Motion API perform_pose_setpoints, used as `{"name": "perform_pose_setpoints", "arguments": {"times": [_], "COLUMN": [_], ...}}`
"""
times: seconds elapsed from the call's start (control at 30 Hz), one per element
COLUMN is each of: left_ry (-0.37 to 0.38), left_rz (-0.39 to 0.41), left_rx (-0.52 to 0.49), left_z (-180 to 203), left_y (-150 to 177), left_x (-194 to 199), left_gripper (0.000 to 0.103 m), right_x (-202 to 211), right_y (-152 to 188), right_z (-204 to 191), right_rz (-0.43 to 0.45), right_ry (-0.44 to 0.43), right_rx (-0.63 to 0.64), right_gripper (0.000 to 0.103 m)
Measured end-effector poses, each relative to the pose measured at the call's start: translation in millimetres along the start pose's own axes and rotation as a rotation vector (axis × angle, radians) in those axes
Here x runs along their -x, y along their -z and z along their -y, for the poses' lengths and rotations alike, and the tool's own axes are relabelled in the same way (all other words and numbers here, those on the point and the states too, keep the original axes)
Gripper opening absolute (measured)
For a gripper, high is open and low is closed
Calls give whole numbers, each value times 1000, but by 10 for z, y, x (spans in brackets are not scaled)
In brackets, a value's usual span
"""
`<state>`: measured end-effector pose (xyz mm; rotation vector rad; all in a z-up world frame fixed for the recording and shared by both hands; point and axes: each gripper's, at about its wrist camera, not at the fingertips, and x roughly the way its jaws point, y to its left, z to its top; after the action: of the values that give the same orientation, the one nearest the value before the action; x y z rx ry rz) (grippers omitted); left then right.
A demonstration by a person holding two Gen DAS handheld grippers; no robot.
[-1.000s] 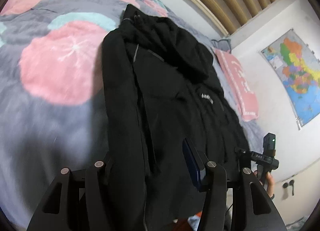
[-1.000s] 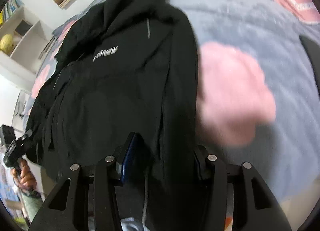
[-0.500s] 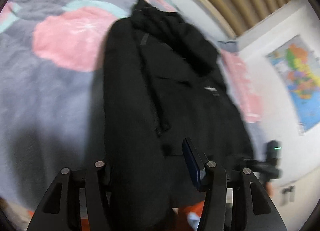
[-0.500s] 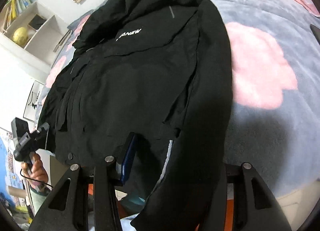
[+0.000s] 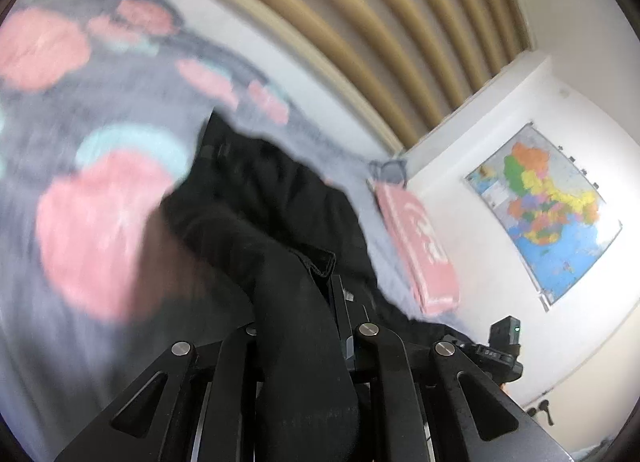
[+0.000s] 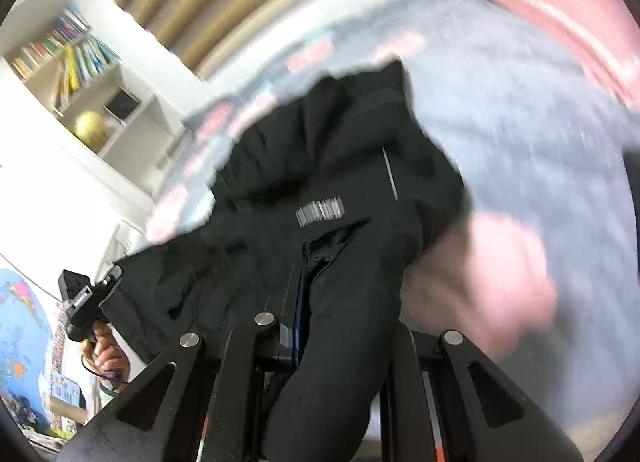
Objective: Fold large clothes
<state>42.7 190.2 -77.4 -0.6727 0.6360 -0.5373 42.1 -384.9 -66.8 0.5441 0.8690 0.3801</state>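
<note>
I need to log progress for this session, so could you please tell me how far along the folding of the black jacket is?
Done: both ends of the hem are gripped. The left gripper and the right gripper have just closed their jaws on the black hooded jacket. In hand: its hem is raised off the grey blanket with pink blotches, while the hood end lies flat. Left: no fold shows yet, so folding over and tidying remain.
</note>
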Motion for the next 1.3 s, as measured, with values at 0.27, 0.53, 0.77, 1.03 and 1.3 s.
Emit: {"name": "perform_pose_setpoints", "arguments": {"times": [0.27, 0.53, 0.77, 1.03, 1.3], "left_ry": [-28, -253, -401, -456, -411], "left_rz": [117, 164, 16, -71, -66], "left_rx": [-65, -126, -5, 15, -20], "left_z": [157, 18, -866, -1261, -1101], "left_y": [-1067, -1744, -1711, -1563, -1589], "left_x": [-561, -1692, -2870, -3343, -3133], "left_gripper": [15, 15, 18, 19, 22], "right_x": [-190, -1082, -2342, -2706, -2538], "right_y": [-1288, -2187, -2214, -2016, -2007], "right_z": [-142, 42, 536, 781, 788], "right_rz": [146, 214, 79, 109, 83], "right_ry": [15, 226, 369, 348, 292], "right_rx": [2, 5, 21, 21, -2], "right_gripper": [19, 19, 18, 18, 26]}}
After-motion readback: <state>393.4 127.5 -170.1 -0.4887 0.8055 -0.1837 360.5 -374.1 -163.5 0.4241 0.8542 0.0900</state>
